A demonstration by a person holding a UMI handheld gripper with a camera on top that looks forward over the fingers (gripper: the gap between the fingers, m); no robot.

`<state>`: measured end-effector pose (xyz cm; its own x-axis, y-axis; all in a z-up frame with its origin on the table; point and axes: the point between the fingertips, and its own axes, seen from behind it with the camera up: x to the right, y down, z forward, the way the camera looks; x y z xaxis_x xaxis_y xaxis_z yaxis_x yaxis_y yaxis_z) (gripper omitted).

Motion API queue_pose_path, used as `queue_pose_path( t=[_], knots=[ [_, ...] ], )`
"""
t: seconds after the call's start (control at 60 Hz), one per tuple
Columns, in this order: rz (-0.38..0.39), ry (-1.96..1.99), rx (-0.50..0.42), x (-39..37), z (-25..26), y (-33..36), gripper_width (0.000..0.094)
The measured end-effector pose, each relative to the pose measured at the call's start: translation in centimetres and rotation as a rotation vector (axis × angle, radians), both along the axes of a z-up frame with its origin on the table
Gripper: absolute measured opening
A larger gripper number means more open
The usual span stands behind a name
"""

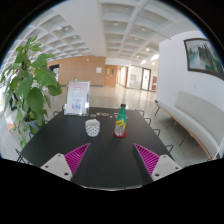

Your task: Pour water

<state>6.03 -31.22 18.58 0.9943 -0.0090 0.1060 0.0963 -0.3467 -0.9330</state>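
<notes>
A bottle point(121, 121) with a green cap, yellow-green body and red base stands upright on the dark table point(105, 160), beyond my fingers and a little right of the middle. A white cup point(92, 127) stands just left of it, a small gap apart. My gripper point(112, 158) is open and empty, with both pink pads point(76, 155) spread wide over the near part of the table. Bottle and cup stand well ahead of the fingertips, not between them.
A large green plant point(27, 85) stands at the table's left. A white sign stand point(77, 98) sits at the far left of the table. Chairs line the table's right side point(150, 122). A white sofa point(195, 115) runs along the right wall.
</notes>
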Motion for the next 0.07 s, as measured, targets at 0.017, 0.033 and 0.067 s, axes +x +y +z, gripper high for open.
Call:
queue_pose_path(
  t=[0.017, 0.033, 0.067],
  knots=[
    [0.000, -0.006, 0.004, -0.02, 0.08, -0.16, 0.0862],
    [0.001, -0.013, 0.007, -0.05, 0.15, -0.31, 0.0861],
    [0.011, -0.019, 0.006, -0.15, 0.04, -0.23, 0.0860]
  ],
)
